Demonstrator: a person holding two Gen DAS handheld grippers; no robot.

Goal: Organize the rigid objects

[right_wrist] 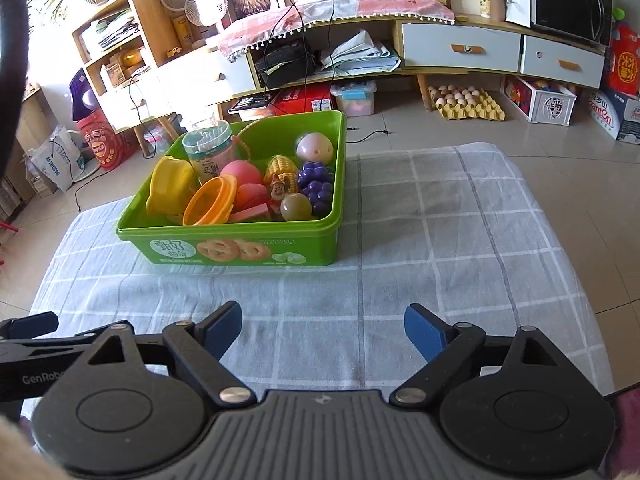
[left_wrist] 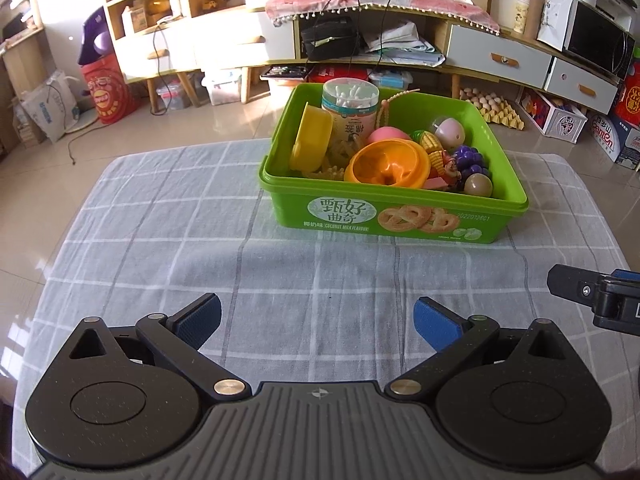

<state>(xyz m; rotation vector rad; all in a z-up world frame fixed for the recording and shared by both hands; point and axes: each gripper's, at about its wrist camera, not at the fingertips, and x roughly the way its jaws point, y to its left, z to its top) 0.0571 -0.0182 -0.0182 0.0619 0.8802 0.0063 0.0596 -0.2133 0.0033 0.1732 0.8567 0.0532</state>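
Both claws hover low over the near end of the tabletop (left_wrist: 160, 216), which is covered by a grey checked cloth. The left claw (left_wrist: 316, 320) has its fingers spread wide apart with nothing between them, and the right claw (right_wrist: 323, 330) is likewise spread and empty.

The green box (left_wrist: 400, 220) stands ahead of the left claw and a little to its right; from the right claw it sits ahead and to the left. It already holds the toys: a jar of cotton swabs (left_wrist: 350, 106) at the far side, a yellow cup (left_wrist: 310, 138) lying on its side, an orange bowl (left_wrist: 386, 164) tilted near the front wall, a pink ball (left_wrist: 384, 134), a corn cob (left_wrist: 430, 144), purple grapes (left_wrist: 472, 160) and a small brownish ball (left_wrist: 478, 185).

No loose item shows on the cloth between the claws and the box, so the gathering seems finished or close to it. If any step is left, it would probably be a tidying one: reaching forward into the box to right the tipped cup or bowl, which calls for coming in above the box's near wall with the fingers kept apart until they straddle a rim.
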